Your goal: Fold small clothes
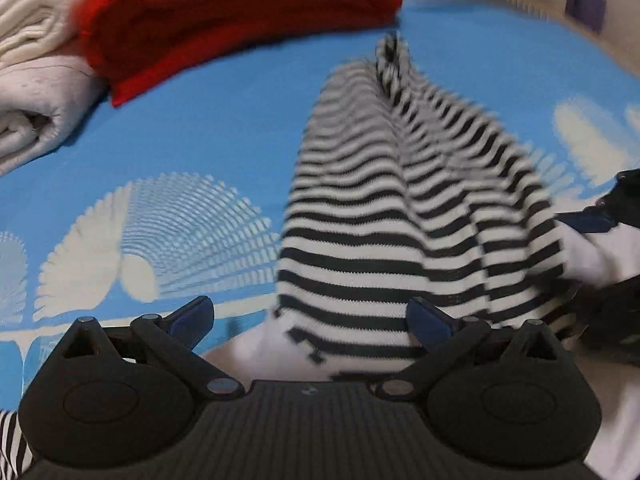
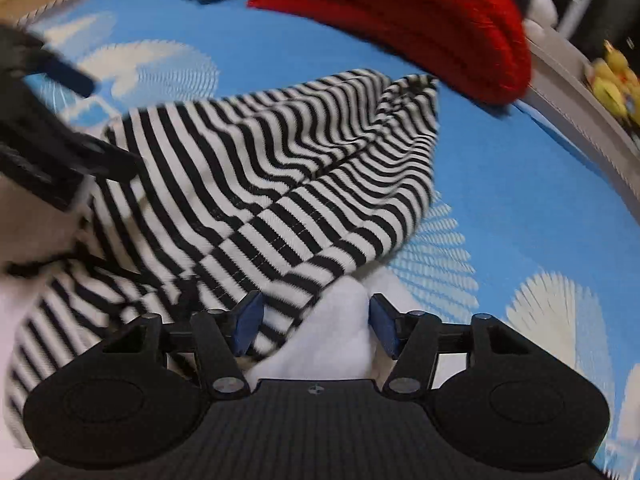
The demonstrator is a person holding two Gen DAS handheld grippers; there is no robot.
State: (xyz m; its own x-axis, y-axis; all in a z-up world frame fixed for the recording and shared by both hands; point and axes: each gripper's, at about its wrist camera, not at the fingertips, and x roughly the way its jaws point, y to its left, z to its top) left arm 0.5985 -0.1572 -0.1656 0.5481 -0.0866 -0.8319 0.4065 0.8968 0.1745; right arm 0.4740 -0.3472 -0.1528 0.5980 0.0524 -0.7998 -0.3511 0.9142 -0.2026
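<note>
A black-and-white striped garment (image 1: pixel 360 220) lies bunched on the blue sheet, its far end drawn up into a point. My left gripper (image 1: pixel 310 320) stands wide open over the garment's near end. Striped and white cloth lies between its blue pads (image 1: pixel 430 320), which do not press on it. In the right wrist view the same garment (image 2: pixel 280 168) spreads away from my right gripper (image 2: pixel 316 326). This gripper's pads (image 2: pixel 248 326) stand partly apart, with a white fold and a striped edge between them and a small gap at the right pad. Each gripper shows in the other's view: the right gripper (image 1: pixel 592 264), the left gripper (image 2: pixel 108 124).
A blue sheet with white fan shapes (image 1: pixel 180 132) covers the surface. A red knitted garment (image 1: pixel 240 12) lies at the far side, with folded white cloth (image 1: pixel 36 80) beside it. A grey ledge (image 2: pixel 568 80) with yellow toys (image 2: pixel 612 80) runs along the right.
</note>
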